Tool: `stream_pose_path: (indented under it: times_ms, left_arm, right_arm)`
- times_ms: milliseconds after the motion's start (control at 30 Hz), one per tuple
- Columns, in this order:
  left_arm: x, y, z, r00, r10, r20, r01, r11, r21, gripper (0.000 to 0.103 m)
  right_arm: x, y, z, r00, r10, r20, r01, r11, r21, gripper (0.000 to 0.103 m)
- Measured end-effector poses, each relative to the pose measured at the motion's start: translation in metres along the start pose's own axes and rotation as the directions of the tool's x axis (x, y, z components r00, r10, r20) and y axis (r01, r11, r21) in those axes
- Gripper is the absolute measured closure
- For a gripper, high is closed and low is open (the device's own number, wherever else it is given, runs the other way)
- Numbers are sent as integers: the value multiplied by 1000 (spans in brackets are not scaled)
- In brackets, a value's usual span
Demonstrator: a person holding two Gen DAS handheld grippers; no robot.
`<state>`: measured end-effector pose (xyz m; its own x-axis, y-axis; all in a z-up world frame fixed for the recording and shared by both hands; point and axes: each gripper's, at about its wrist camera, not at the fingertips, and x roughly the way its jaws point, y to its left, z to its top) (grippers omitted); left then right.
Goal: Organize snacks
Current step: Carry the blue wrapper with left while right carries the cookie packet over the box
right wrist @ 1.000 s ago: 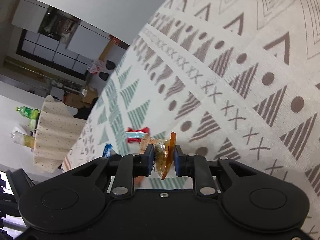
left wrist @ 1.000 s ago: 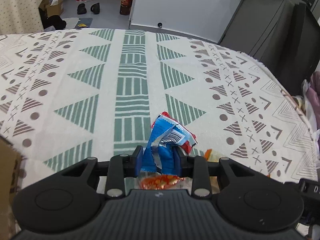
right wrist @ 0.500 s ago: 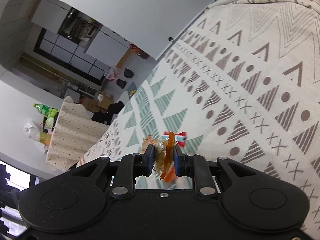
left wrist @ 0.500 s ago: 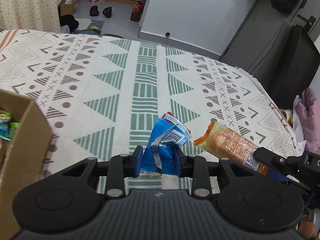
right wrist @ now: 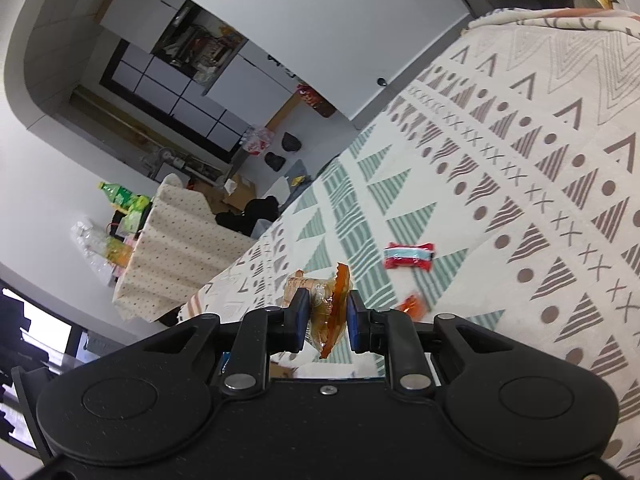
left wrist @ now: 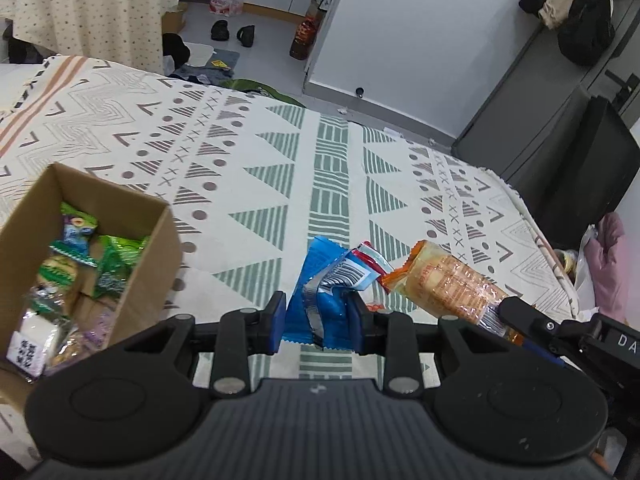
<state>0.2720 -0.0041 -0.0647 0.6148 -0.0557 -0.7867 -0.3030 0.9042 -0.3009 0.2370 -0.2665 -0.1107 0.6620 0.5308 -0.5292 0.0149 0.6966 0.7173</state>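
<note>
The cardboard box (left wrist: 132, 248) stood at the left, open-topped and already holding snacks, likely the goal. Beside it the left gripper (left wrist: 318, 326) pinched a blue packet (left wrist: 320, 300) above the patterned cloth (left wrist: 332, 184). The right gripper (right wrist: 328, 318) clamped an orange biscuit pack (left wrist: 444, 284). A red candy (right wrist: 408, 257) lay loose on the cloth, presumably awaiting collection.

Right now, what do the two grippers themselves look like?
Both match: the left gripper and right gripper have matte black plastic bodies, two round discs, a ribbed centre, silver pivot screws and blue finger pads. White lettering marks the right one's side. No cables or sleeves show.
</note>
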Motion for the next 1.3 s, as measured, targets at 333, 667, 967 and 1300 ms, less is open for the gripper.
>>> stream_pose_path:
  times_ms: [333,667,967,1300]
  left_arm:
    - [-35,27,6,999,-15,36,16,999,-33,72]
    - [-61,65,16,997,6,72,0,997,-83,72]
    - [-74,105,24,996,33,85,-21,990,-140,72]
    - [-82,160,31,994,74,83,-54,974,-220,72]
  right_arm:
    - [0,35,-19,1000,29,-8,-29,998,-51,83]
    - [12,68,-33,998,64,-29,-66,993,-93,83]
    - [30,98,-47,993,98,-59,-105,986,-129,83]
    - [58,127,-72,985,118,-123,-137,978,-156,83]
